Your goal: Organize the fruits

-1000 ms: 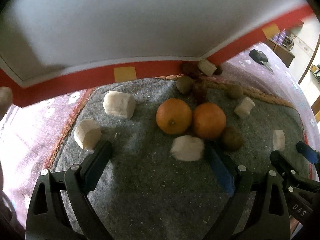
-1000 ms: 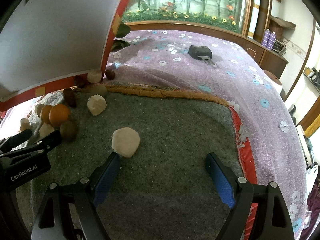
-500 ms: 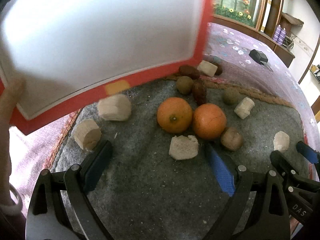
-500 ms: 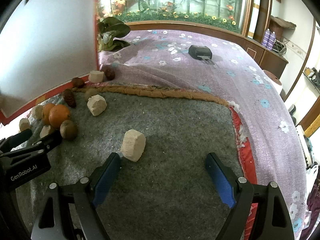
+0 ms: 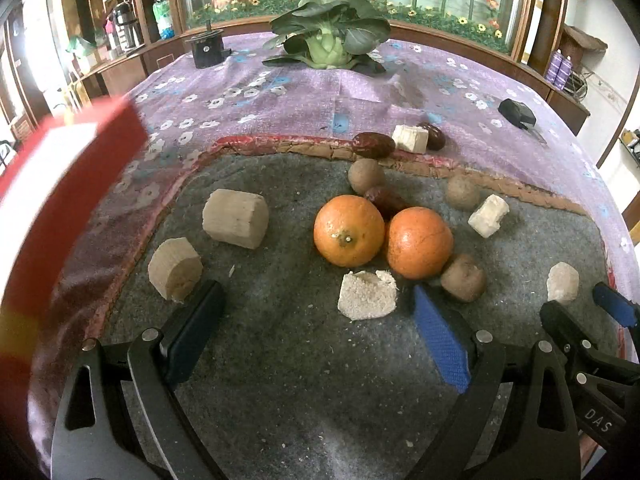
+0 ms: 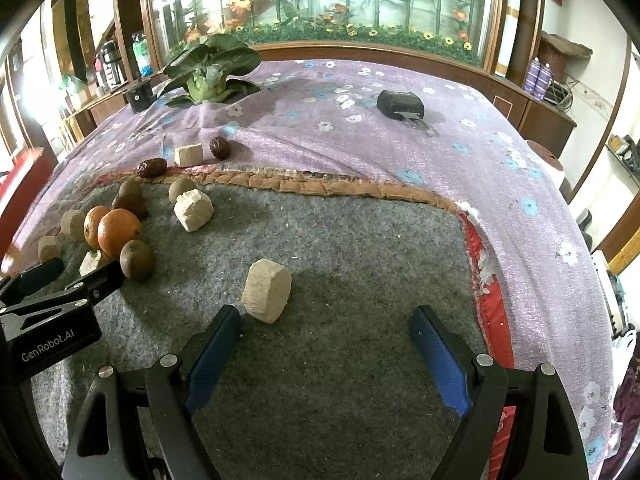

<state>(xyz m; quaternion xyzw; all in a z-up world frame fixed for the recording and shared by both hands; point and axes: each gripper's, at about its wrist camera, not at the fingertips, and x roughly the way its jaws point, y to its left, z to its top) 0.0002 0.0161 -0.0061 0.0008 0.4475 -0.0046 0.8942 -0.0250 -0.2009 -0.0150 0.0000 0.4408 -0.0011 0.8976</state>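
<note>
Two oranges point(image 5: 349, 230) point(image 5: 419, 242) lie side by side on a grey felt mat point(image 5: 304, 360), with brown kiwis point(image 5: 463, 283) and dark red dates point(image 5: 373, 145) around them. Several pale banana chunks point(image 5: 235, 218) are scattered on the mat. My left gripper point(image 5: 316, 332) is open and empty, low over the mat; a cut chunk point(image 5: 367, 294) lies between its fingers. My right gripper point(image 6: 326, 350) is open and empty, with a pale chunk point(image 6: 267, 290) just beyond its left finger. The oranges point(image 6: 118, 233) show at the left of the right wrist view.
A red and white box point(image 5: 60, 184) is blurred at the left edge. A bok choy point(image 5: 330, 37) and a black block point(image 5: 208, 48) sit at the back of the purple flowered cloth point(image 6: 360, 140). A black device point(image 6: 401, 105) lies at the right. The mat's red edge point(image 6: 492, 304) runs at the right.
The red and white box that covered the upper view has swung away to the left, so the table and room behind show. Both grippers have stayed in place, open.
</note>
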